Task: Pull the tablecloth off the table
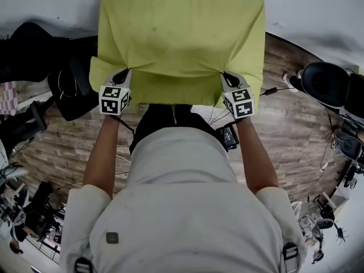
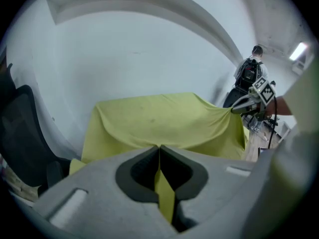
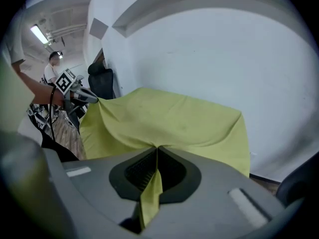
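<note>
A yellow-green tablecloth (image 1: 182, 33) covers a small table by the white wall. My left gripper (image 1: 126, 71) is shut on the cloth's near edge at the left, and my right gripper (image 1: 223, 74) is shut on that edge at the right. In the left gripper view a fold of tablecloth (image 2: 164, 195) runs back between the closed jaws of the left gripper (image 2: 159, 146). The right gripper view shows the same: a strip of tablecloth (image 3: 151, 195) is pinched in the right gripper (image 3: 157, 147). The cloth is drawn into creases between both grips. The table itself is hidden under it.
A black office chair (image 1: 327, 84) stands at the right on the wood-pattern floor (image 1: 296, 135). Black chairs and bags (image 1: 40, 67) crowd the left side. Cables and a black device (image 1: 230, 135) lie on the floor near my legs. A person (image 2: 251, 73) stands farther off.
</note>
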